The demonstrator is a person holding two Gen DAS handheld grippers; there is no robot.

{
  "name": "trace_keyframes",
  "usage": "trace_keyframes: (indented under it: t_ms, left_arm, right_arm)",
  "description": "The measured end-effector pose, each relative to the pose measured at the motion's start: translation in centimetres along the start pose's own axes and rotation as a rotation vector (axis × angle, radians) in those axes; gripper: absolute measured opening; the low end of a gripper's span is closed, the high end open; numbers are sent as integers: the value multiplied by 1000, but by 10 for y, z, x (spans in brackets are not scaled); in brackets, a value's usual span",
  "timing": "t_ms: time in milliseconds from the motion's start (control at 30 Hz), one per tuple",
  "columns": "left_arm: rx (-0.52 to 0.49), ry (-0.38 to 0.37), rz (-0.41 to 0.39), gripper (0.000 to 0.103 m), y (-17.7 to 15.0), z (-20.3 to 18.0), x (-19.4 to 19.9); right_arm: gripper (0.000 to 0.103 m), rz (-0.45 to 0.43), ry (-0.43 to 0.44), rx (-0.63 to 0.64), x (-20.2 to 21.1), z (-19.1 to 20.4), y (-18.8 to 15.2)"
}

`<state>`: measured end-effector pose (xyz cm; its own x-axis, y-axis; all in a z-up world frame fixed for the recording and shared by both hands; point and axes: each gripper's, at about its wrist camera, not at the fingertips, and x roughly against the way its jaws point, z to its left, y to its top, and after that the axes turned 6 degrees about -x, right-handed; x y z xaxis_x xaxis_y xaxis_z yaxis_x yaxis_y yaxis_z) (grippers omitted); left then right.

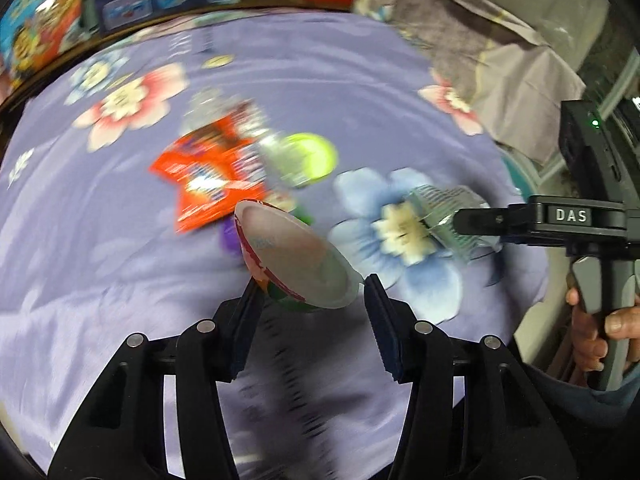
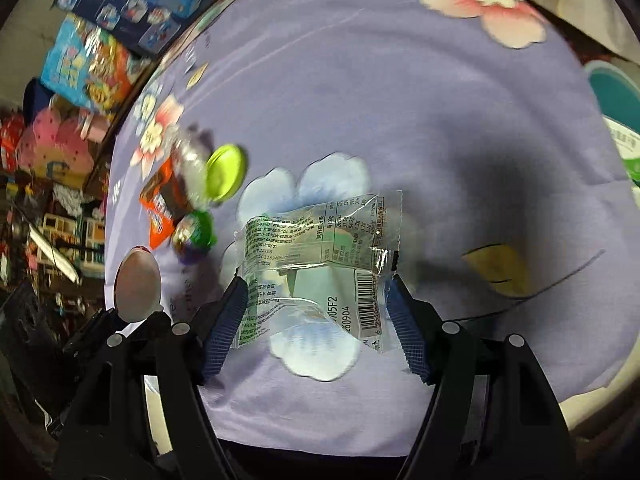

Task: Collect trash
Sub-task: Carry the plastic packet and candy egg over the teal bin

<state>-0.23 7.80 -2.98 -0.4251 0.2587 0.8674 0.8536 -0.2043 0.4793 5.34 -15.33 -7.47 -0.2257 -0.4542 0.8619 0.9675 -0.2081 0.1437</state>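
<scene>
My left gripper (image 1: 312, 292) is shut on a paper cup (image 1: 296, 260) with a red and green outside, held tilted above the purple flowered cloth (image 1: 100, 272). My right gripper (image 2: 316, 292) is shut on a clear plastic wrapper (image 2: 316, 264) with printed text and a barcode, held above the cloth. The wrapper also shows in the left wrist view (image 1: 444, 216), at the right gripper's tip. Further back lie an orange snack bag (image 1: 208, 176), a yellow-green lid (image 1: 312, 156), a clear crumpled wrapper (image 1: 208, 108) and a green and purple wrapper (image 2: 194, 236).
A grey cloth (image 1: 500, 60) is heaped at the back right. Colourful boxes (image 1: 40, 28) stand beyond the far left edge. A teal-rimmed bin (image 2: 616, 92) stands off the right edge of the cloth.
</scene>
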Motion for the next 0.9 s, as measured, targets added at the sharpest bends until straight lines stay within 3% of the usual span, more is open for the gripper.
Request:
trace_keyframes:
  t_ms: [367,633,900]
  left_arm:
    - [-163,-78,-2,53,60,-79,-31]
    - [-222,-130,20,53,87,-117,-51]
    - [-322,-154,49,53,111,-166,-68]
  right_arm:
    - [68,-102,-1,-127,52,-74,27]
    - [68,-135,14,-180,73,-112,39]
    - [68,-233,37,-270,117,-168,55]
